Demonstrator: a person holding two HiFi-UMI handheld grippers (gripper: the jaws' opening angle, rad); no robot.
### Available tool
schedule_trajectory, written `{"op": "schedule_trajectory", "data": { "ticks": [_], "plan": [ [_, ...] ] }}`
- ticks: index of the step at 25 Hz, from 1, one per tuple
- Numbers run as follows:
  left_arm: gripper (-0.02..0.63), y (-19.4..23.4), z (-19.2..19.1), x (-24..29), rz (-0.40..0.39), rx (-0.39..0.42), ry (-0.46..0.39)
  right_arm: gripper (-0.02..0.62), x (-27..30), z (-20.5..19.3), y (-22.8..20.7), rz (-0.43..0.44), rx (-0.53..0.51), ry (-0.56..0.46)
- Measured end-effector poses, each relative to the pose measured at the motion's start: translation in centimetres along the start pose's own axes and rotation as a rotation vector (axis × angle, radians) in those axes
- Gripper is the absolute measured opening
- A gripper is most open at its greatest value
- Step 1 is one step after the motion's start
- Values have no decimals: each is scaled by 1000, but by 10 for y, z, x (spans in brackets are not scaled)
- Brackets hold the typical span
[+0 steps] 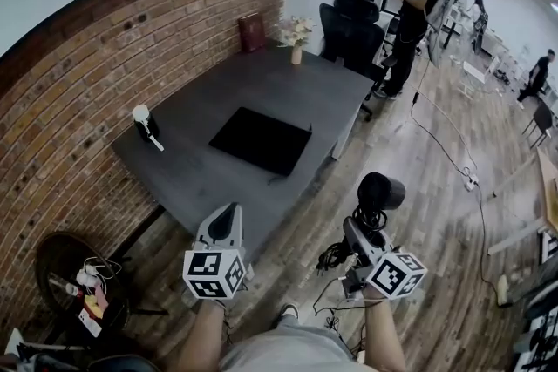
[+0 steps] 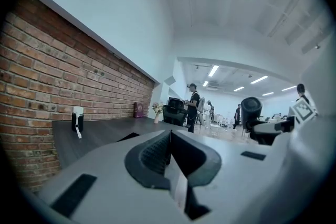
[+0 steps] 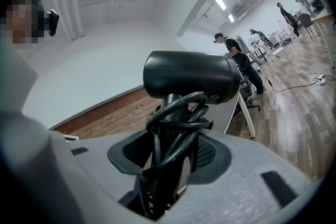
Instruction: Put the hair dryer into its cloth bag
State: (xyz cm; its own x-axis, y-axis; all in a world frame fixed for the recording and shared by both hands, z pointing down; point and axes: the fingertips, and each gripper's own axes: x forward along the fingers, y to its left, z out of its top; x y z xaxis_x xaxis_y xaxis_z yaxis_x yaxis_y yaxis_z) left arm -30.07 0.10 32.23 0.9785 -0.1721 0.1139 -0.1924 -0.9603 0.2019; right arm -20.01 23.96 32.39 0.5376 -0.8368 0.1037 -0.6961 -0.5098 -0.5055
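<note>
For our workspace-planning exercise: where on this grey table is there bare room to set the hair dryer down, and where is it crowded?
Bare: the near end of the table, between the black cloth bag and the near edge; also the stretch between the bag and the flower vase. Crowded: the far corner, with vase and red box.

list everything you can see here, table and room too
hair dryer: 1, black, in right tongs
bag: 1, black, flat mid-table
table: 1, dark grey, beside brick wall
gadget: 1, white and black, table's left corner
vase: 1, pale, flowers, table's far end
box: 1, dark red, far end by wall
chairs: count unclear, black, beyond table
bystander: 1 close, dark clothes, past chairs
left tongs: 1, grey, shut, empty
right tongs: 1, grey, shut on hair dryer
</note>
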Motion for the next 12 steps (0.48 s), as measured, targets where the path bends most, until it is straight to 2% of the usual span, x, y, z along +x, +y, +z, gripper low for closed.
{"op": "schedule_trajectory", "data": {
  "ticks": [12],
  "plan": [
    [6,-30,2,110,37,-4,3,187,61,48,-86,44,-3,44]
  ]
}}
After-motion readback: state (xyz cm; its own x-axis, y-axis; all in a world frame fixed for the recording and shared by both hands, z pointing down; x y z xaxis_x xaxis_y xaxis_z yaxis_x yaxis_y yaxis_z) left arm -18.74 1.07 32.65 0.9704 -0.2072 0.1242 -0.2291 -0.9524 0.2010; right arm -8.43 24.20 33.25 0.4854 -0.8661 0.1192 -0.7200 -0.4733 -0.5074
